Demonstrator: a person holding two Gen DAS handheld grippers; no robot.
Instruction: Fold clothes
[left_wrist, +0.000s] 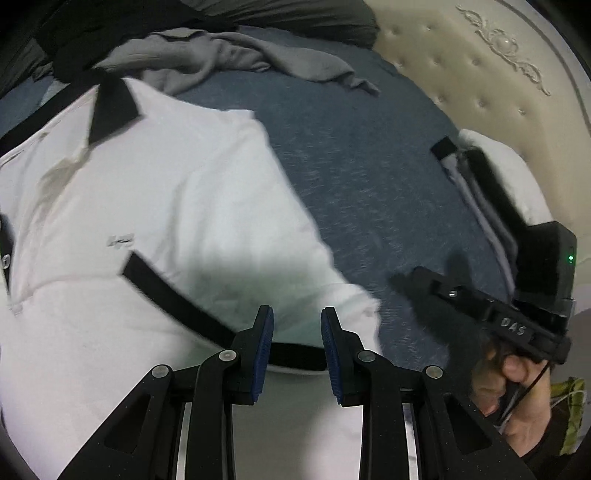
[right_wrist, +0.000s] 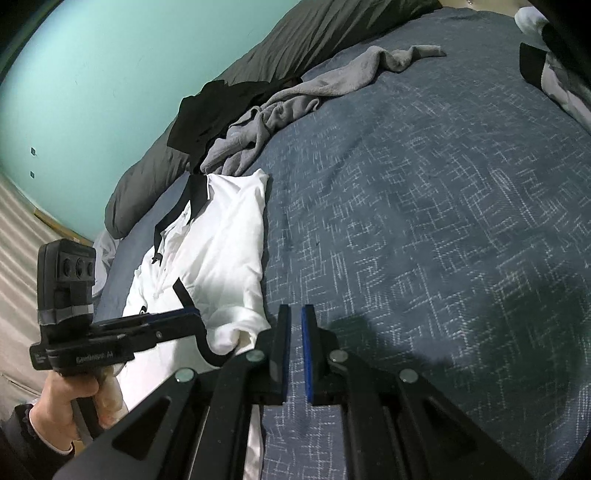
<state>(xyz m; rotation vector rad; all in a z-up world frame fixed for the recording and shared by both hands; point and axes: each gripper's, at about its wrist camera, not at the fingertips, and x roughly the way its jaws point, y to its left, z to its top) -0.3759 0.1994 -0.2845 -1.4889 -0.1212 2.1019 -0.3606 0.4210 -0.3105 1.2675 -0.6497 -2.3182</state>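
Note:
A white polo shirt (left_wrist: 155, 206) with a black collar and black sleeve trim lies on the blue bed cover, one sleeve folded in across it. It also shows in the right wrist view (right_wrist: 218, 251). My left gripper (left_wrist: 297, 325) is open and empty, hovering over the shirt's near hem. My right gripper (right_wrist: 293, 314) hovers over bare bed cover just right of the shirt's hem, its jaws a narrow gap apart with nothing between them. Each gripper shows in the other's view, the right one (left_wrist: 491, 314) and the left one (right_wrist: 122, 332).
A crumpled grey garment (right_wrist: 295, 110) and a black garment (right_wrist: 210, 114) lie at the far side of the blue bed cover (right_wrist: 424, 221). A dark green duvet (right_wrist: 295, 40) lies behind. A stack of folded clothes (left_wrist: 484, 184) sits by the cream headboard (left_wrist: 480, 74).

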